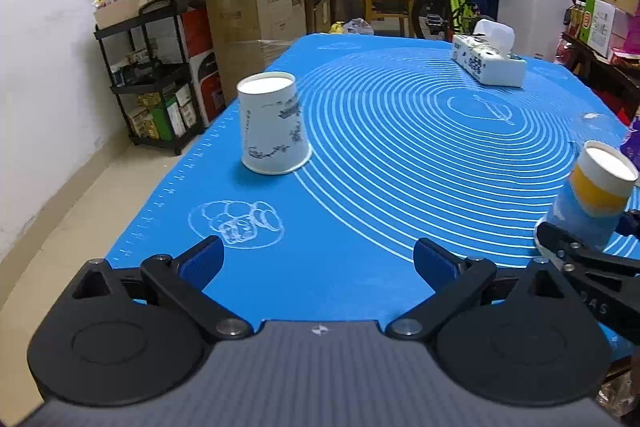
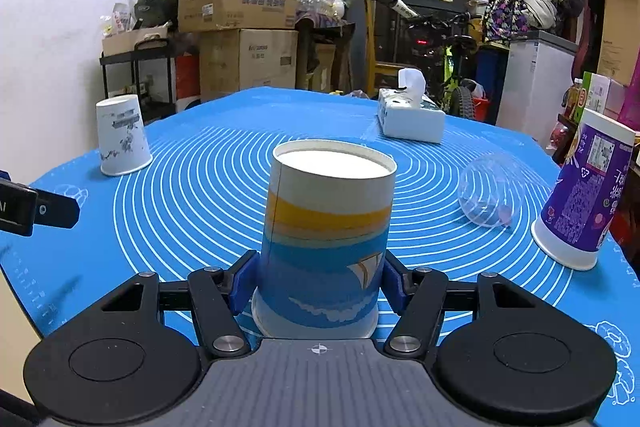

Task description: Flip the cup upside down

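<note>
Right wrist view is showing the right claw (image 2: 318, 285) clasping the sailboat cup (image 2: 326, 247), already inverted on the worktop (image 2: 200, 163), probably steadying it before release; the left claw (image 1: 316, 263) is hovering spread, empty.

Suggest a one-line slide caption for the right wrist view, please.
Right gripper clasps an inverted sailboat paper cup on the blue mat.
</note>
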`<state>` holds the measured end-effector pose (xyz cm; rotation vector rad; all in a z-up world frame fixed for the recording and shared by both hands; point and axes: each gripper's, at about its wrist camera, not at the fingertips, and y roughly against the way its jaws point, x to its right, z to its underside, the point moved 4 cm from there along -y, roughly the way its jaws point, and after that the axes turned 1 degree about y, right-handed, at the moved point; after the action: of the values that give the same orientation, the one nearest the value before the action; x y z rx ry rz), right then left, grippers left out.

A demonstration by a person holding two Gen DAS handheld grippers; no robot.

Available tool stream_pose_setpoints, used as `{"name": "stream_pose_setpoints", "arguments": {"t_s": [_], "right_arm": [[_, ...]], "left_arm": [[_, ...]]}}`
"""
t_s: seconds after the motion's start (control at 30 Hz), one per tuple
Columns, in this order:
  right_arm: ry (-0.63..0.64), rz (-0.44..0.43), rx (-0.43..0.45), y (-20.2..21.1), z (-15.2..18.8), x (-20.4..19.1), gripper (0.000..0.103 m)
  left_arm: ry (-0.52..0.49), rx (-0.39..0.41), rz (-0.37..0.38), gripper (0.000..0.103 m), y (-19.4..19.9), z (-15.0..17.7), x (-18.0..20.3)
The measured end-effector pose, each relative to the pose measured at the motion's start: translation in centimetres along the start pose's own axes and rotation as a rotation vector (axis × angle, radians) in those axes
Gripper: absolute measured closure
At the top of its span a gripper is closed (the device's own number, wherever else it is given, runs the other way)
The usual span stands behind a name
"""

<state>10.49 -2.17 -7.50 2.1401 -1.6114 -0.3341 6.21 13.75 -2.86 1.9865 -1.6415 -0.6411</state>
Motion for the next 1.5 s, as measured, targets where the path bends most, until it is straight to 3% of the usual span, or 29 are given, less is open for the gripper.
{"name": "stream_pose_setpoints", "arguments": {"t_s": [0.23,0.43,0.6,1.0,1.5], "right_arm": [[0.019,0.012,-0.013,0.1,0.2,-0.2,0.036],[0.018,0.004,-0.007,1.0,-0.3,0.1,0.027],[0.030,-0.004,-0.002,3.1,-0.6,0.5,0.021],[-0.073,0.017,0.001,9.7,-0.5,4.8,0.015],[-0.135,0.031,-0.031,12.8,0.6,6.2,0.015]], "left_arm": [[-0.015,-0.002,0.017,0.003,0.1,0.3,0.5],[-0.031,0.005,0.044,0.003,0.8,0.3,1.0],[-0.046,0.016,0.079,0.003,1.8,0.3,1.7],[-0.098,0.019,0.174,0.003,4.4,1.5,5.0],[-0.188,0.003,0.246,0.003,5.5,3.6,9.2]]}}
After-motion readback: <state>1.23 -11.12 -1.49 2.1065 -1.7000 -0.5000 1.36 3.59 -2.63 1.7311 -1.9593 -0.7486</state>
